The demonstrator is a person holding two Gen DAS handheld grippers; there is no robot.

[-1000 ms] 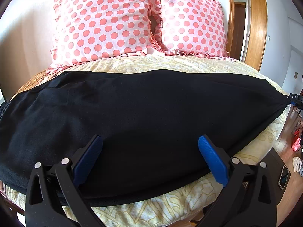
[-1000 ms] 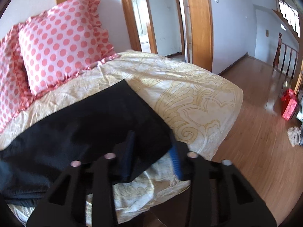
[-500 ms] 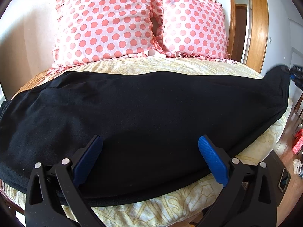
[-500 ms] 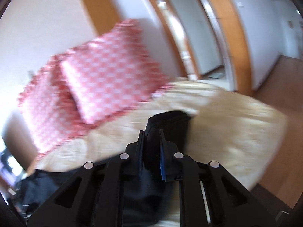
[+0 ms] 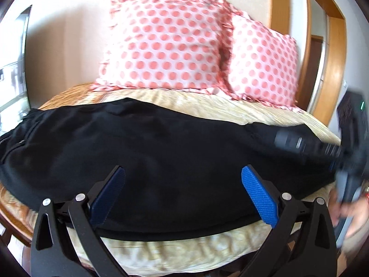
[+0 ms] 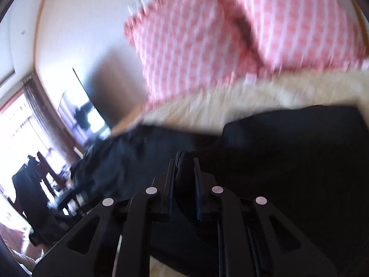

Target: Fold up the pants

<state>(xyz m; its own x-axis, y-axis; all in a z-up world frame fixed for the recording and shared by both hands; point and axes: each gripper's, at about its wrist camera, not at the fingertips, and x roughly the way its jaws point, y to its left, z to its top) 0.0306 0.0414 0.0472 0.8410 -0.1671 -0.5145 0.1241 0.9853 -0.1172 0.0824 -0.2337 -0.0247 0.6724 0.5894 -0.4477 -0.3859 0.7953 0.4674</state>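
Observation:
Black pants (image 5: 150, 152) lie across the cream patterned bed (image 5: 184, 251), waist at the left. My left gripper (image 5: 184, 191) is open and empty, held just above the pants' near edge. My right gripper (image 6: 184, 170) is shut on the leg-end fabric of the pants (image 6: 288, 152) and holds it over the rest of the garment. In the left wrist view the right gripper tool (image 5: 350, 152) shows blurred at the right, above the pants.
Two pink polka-dot pillows (image 5: 166, 43) lean against the wall at the head of the bed. A wooden door frame (image 5: 332, 53) stands at the right. A window and dark furniture (image 6: 34, 173) lie beyond the left side of the bed.
My right gripper closed on the leg end, lifted it and carried it left over the pants. My left gripper stayed open and its view shifted slightly left.

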